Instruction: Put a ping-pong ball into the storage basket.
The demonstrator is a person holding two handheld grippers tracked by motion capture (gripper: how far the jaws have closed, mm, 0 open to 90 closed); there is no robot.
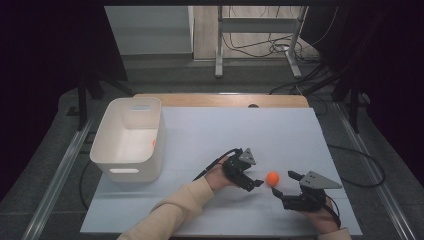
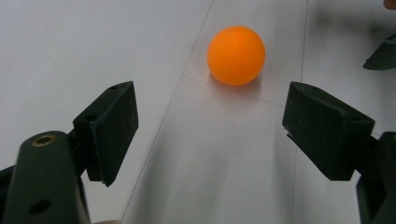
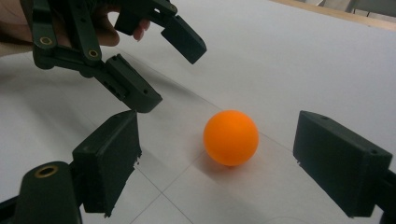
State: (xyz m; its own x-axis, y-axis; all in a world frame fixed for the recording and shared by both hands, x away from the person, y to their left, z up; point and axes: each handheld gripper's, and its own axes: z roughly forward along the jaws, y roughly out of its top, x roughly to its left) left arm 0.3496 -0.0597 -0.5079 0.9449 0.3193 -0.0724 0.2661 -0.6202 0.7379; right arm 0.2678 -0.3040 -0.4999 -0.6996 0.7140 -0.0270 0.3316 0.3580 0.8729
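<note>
With both the left gripper (image 1: 256,181) and right gripper (image 1: 284,186) open and empty beside the orange ball (image 1: 272,178), I judge 1 jaw could nudge it rolling away, perhaps off the table (image 1: 200,135).

I am counting one orange ball (image 1: 272,178) lying near the worktop's front edge, and one white bin (image 1: 111,150) standing at its left edge. A second orange thing (image 1: 154,143) is showing inside the bin, too small to name. I am working two grippers, left (image 1: 260,183) and right (image 1: 283,185).
</note>
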